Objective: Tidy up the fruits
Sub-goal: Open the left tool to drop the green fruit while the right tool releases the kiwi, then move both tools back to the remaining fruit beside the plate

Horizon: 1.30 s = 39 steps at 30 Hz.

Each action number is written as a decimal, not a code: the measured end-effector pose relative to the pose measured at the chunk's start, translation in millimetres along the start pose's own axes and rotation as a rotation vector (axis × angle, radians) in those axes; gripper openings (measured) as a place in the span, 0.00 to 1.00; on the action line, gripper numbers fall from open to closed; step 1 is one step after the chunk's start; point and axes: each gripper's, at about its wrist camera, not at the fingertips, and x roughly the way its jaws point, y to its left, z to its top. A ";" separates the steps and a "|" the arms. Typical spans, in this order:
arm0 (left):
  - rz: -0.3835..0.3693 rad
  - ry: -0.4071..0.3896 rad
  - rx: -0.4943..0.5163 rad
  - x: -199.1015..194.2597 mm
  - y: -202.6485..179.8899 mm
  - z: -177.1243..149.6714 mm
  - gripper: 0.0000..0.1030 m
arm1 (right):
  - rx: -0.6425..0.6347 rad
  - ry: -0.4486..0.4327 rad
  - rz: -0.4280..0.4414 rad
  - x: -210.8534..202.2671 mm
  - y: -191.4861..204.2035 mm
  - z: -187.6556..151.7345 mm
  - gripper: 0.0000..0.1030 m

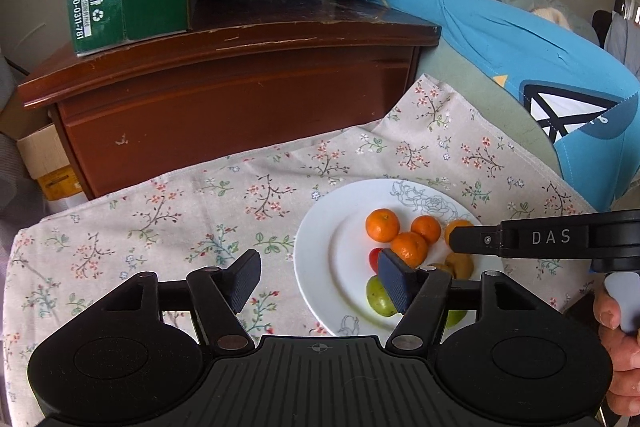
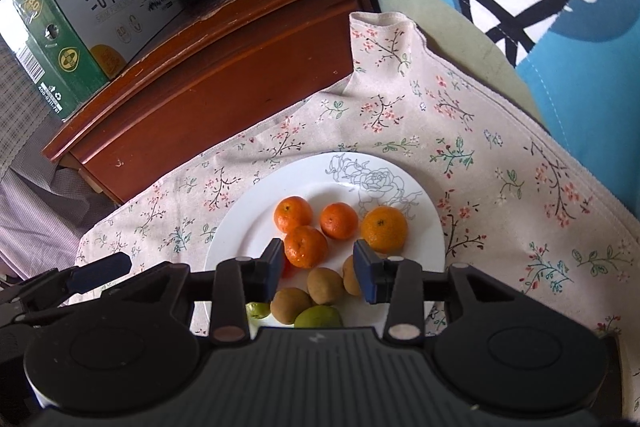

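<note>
- The right gripper was open and held nothing; its jaws stood apart just above the near part of the white plate
- The left gripper was also open and empty, with one pad over the floral cloth and the other over the plate edge
- All the fruits lay on the plate: four mandarins in the middle, three brown fruits nearer to the camera, two green fruits at the near rim, and a small red fruit half hidden behind the left pad
- The nearest mandarin lay just beyond the right fingertips, a little toward the left jaw and not centred between them
- I judged that if the jaws closed from here, the left pad could push this mandarin aside, because it was round and touched its neighbours; they could roll against each other and perhaps off the plate
- The brown fruits lay partly under the right jaws, so a descent could press on them
- The two grippers were near each other over the plate, so they might collide if both reached in together
</note>
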 end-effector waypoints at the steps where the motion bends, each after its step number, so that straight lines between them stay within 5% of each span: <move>1: 0.006 0.008 -0.001 -2.1 2.8 -1.4 0.63 | -0.004 0.003 0.004 0.1 1.2 -0.9 0.39; 26: 0.072 0.146 0.018 -37.5 37.8 -56.5 0.66 | -0.293 0.117 0.162 -2.8 55.3 -62.8 0.40; 28: 0.079 0.163 0.029 -36.0 39.7 -60.7 0.73 | -0.305 0.127 0.170 -0.9 57.9 -65.8 0.40; 39: 0.088 0.190 0.002 -35.3 57.3 -75.1 0.79 | -0.388 0.156 0.162 16.3 71.5 -83.7 0.40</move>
